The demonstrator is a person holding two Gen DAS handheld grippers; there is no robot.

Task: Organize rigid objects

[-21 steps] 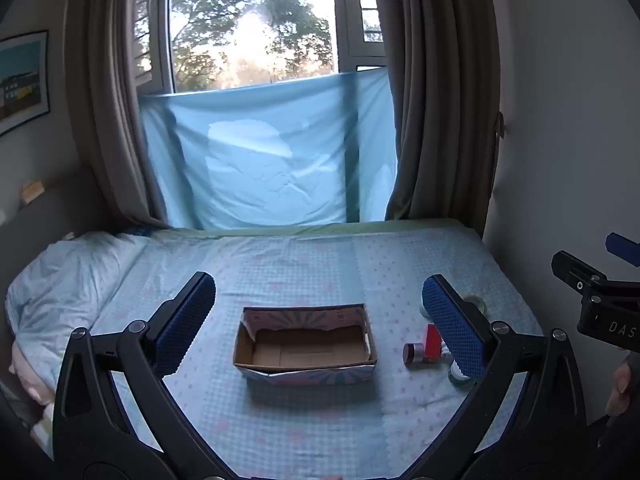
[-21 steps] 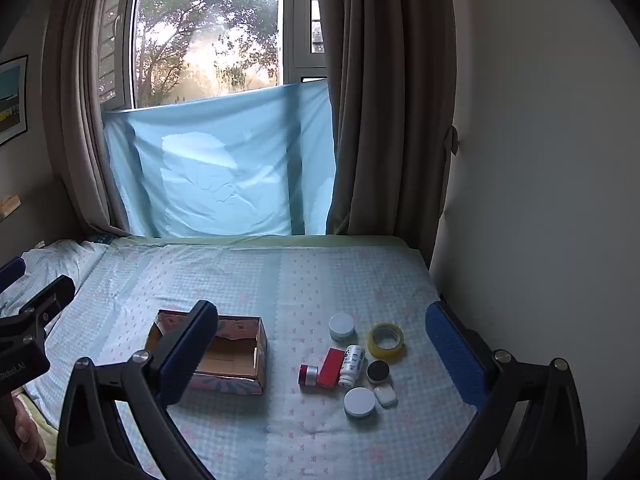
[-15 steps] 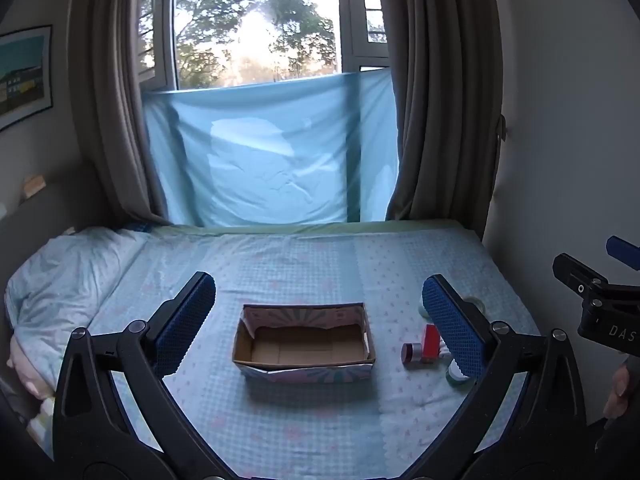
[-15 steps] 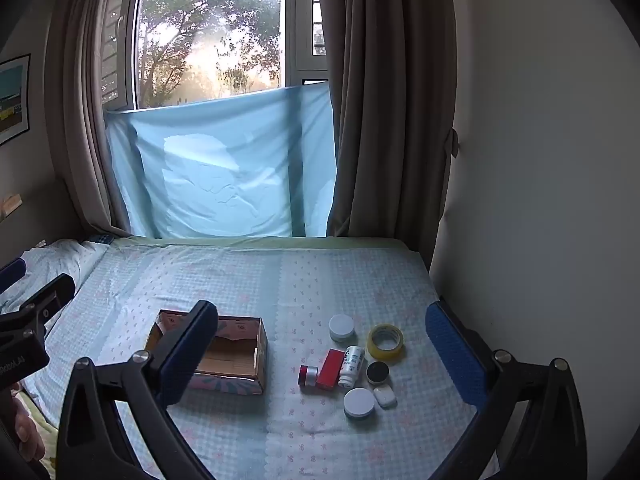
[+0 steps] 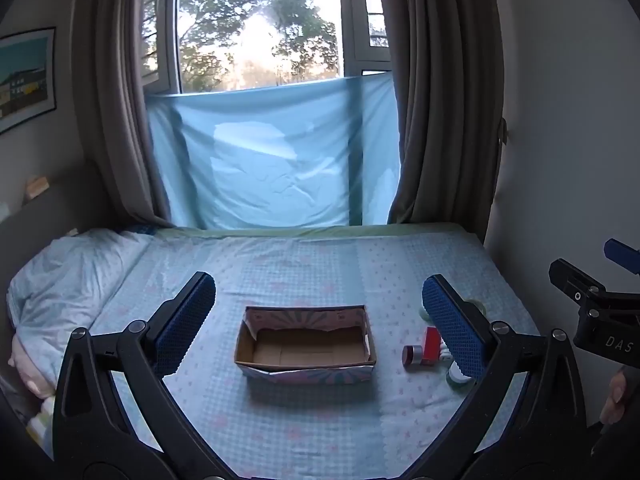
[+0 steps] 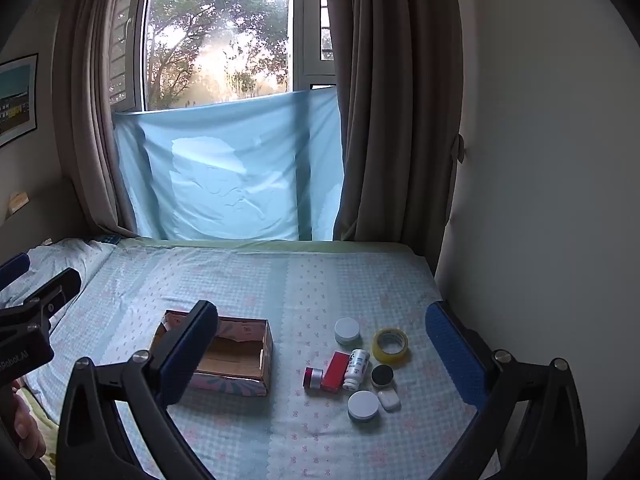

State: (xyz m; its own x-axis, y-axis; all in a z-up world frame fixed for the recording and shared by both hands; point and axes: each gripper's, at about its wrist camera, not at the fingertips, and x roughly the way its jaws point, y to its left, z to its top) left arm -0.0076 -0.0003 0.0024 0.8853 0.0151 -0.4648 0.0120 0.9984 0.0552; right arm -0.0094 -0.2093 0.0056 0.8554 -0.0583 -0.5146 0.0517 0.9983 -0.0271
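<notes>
Both tongs, left (image 5: 316, 318) and right (image 6: 322, 350), gape wide and empty above the bed (image 6: 248, 280); small rigid items cluster beside the open, empty cardboard box (image 6: 240, 360), evidently their destination.

Open empty cardboard box (image 6: 224, 354) on bed, jars, bottle (image 6: 356, 369), tape roll (image 6: 391, 345) clustered just right
</notes>
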